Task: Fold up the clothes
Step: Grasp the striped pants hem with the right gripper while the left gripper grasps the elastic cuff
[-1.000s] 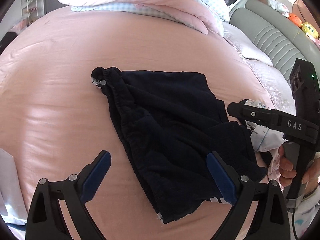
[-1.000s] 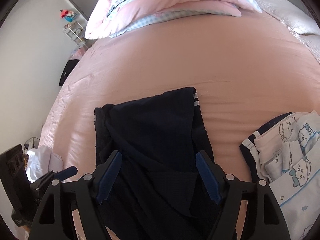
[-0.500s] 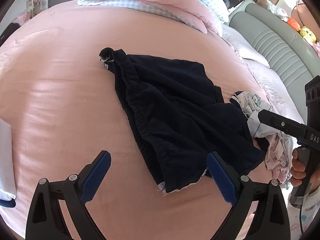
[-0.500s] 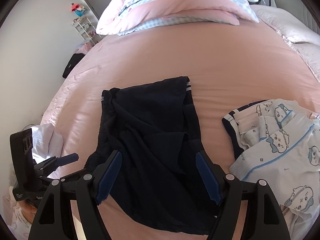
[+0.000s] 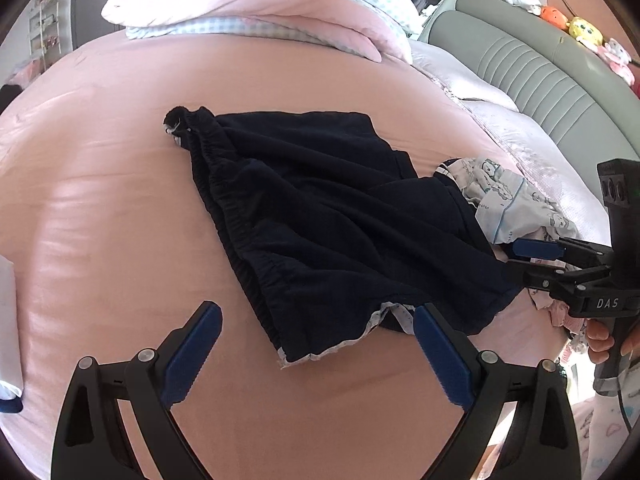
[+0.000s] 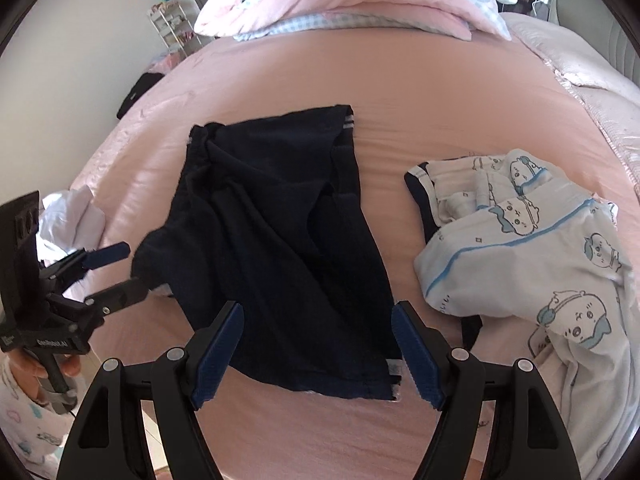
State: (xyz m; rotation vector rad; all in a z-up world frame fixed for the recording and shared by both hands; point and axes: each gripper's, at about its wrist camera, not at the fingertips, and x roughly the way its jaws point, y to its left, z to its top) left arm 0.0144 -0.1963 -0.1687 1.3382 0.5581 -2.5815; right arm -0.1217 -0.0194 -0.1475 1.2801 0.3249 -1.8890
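Observation:
Dark navy shorts (image 5: 328, 216) lie crumpled on the pink bed sheet (image 5: 100, 208), the elastic waistband towards my left gripper and the striped leg hems (image 6: 348, 122) at the far side in the right wrist view. My left gripper (image 5: 316, 344) is open just in front of the waistband end, nothing between its fingers; the right wrist view shows the left gripper (image 6: 136, 266) beside the shorts' left edge. My right gripper (image 6: 318, 344) hangs open over the near edge of the shorts (image 6: 280, 240). The left wrist view shows the right gripper (image 5: 518, 264) at the shorts' right side.
A white pyjama garment with cartoon prints (image 6: 520, 240) lies bunched right of the shorts. A pink and checked duvet (image 6: 352, 0) is piled at the far end of the bed. White cloth (image 6: 68, 216) lies at the left edge. A grey padded headboard (image 5: 540, 80) borders the bed.
Both grippers have drawn back from over the shorts towards their near edges, so more of the shorts and the pyjama garment shows. Both stayed open.

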